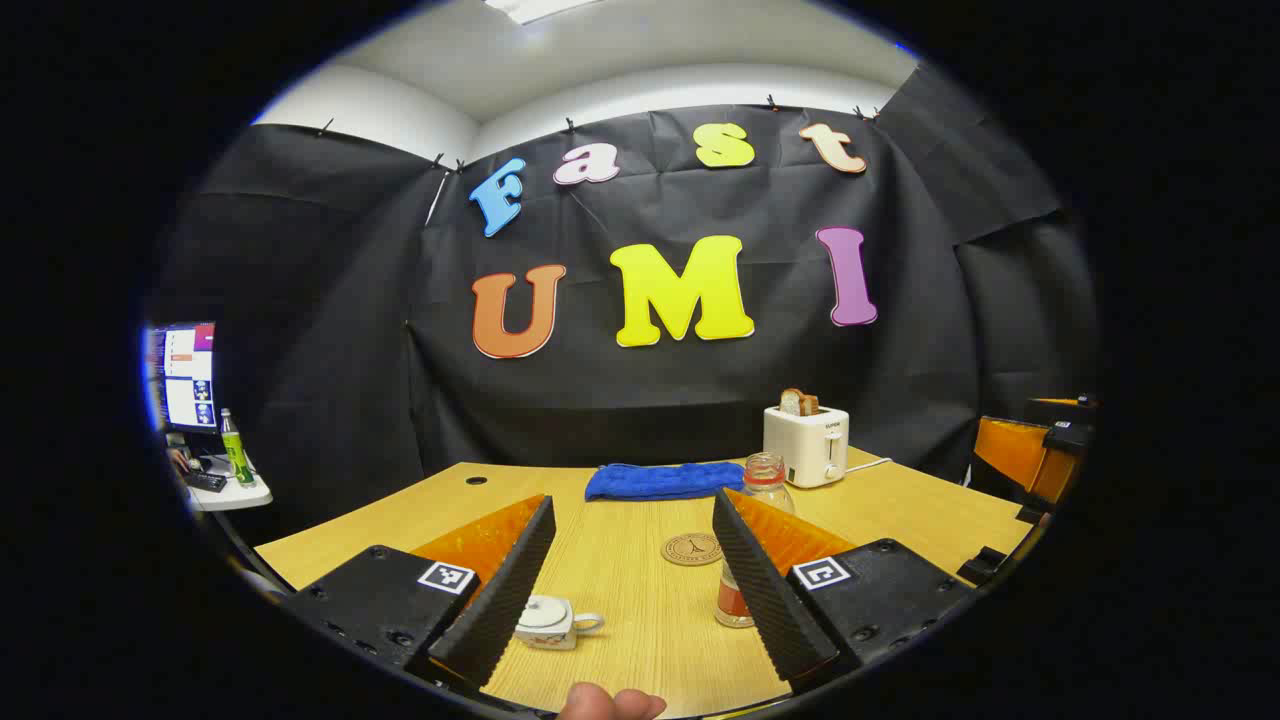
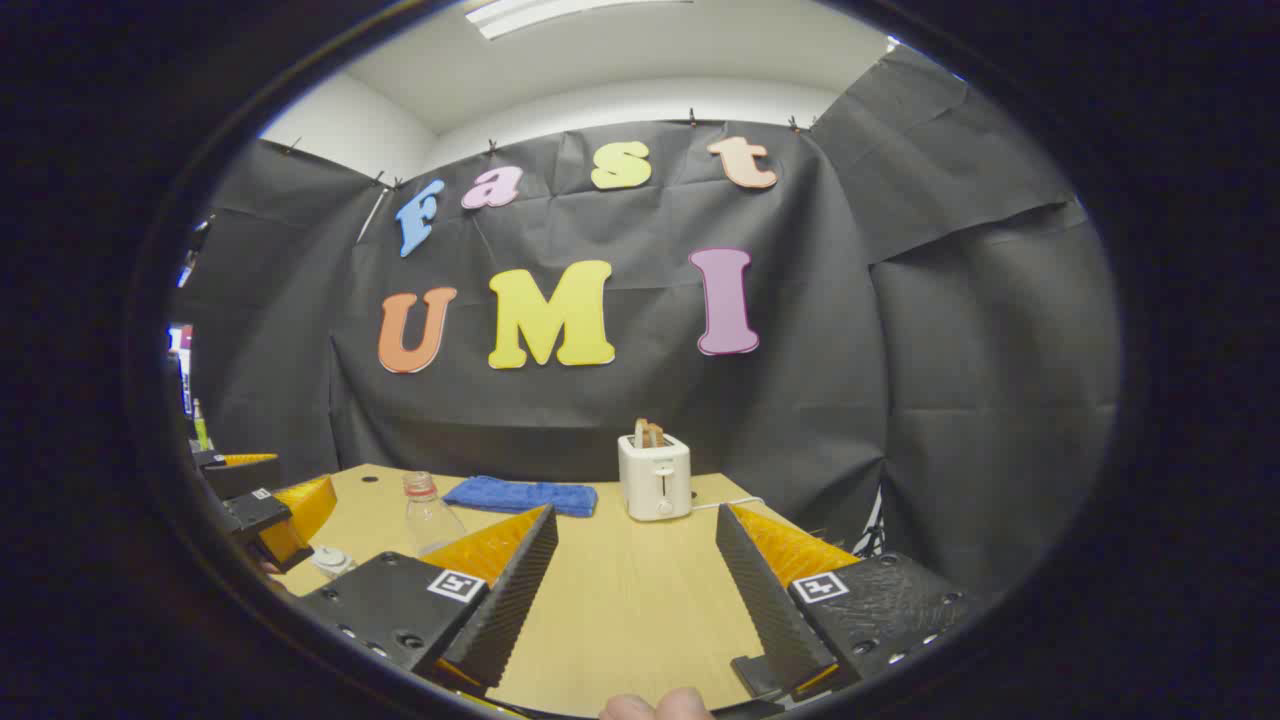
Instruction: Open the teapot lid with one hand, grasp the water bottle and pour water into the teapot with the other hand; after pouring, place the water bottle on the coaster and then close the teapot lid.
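In the left gripper view a small white teapot with its lid on sits on the wooden table, partly behind my left finger. A clear water bottle with an orange label stands upright behind my right finger. A round brown coaster lies between them, farther back. My left gripper is open above the table, with nothing between its fingers. In the right gripper view the bottle and teapot are at the left, and my right gripper is open over bare table. The left gripper appears at that view's far left.
A blue folded cloth lies at the back of the table. A white toaster holding toast stands at the back right, its cable running right. A side desk with a monitor and a green bottle is at left.
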### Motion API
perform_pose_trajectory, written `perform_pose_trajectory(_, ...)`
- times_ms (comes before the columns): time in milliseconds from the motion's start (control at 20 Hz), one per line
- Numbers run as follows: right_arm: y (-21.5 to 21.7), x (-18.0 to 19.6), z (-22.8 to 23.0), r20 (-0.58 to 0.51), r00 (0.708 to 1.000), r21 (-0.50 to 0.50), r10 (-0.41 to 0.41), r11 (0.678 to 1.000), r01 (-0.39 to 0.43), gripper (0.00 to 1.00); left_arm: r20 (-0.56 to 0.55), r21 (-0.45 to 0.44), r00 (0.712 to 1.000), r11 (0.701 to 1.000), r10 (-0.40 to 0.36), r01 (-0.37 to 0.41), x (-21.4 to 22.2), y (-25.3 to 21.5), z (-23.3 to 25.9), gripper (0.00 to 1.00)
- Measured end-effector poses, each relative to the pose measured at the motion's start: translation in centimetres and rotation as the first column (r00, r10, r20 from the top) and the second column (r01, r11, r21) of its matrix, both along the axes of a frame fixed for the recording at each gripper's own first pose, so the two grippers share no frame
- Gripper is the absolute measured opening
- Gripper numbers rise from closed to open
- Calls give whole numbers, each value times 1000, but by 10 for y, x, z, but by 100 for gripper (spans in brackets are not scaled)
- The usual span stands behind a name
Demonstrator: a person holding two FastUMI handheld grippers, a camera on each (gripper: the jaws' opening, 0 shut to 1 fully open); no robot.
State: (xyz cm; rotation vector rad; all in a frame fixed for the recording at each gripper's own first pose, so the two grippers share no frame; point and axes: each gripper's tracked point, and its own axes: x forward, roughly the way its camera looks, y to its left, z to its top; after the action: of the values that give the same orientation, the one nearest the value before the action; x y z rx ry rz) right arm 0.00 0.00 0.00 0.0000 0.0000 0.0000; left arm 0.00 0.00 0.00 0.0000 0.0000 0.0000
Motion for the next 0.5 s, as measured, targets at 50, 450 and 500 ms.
perform_pose_trajectory(50, -3, -1, 1, 2, 1000, -5, -5, 1000, 5, 95, -4, -7, 1000, 1000, 0, 0, 0, 0, -1, 99)
perform_pose_trajectory(450, 3, 0, 3, 24, 1000, -18, -1, 1000, 2, 96, 4, -5, 1000, 1000, 20, -20, -1, 14, 5, 99)
perform_pose_trajectory(500, 6, 1, 5, 30, 1000, -19, 3, 1000, -2, 96, 5, -11, 1000, 1000, 20, -20, -1, 15, 5, 99)
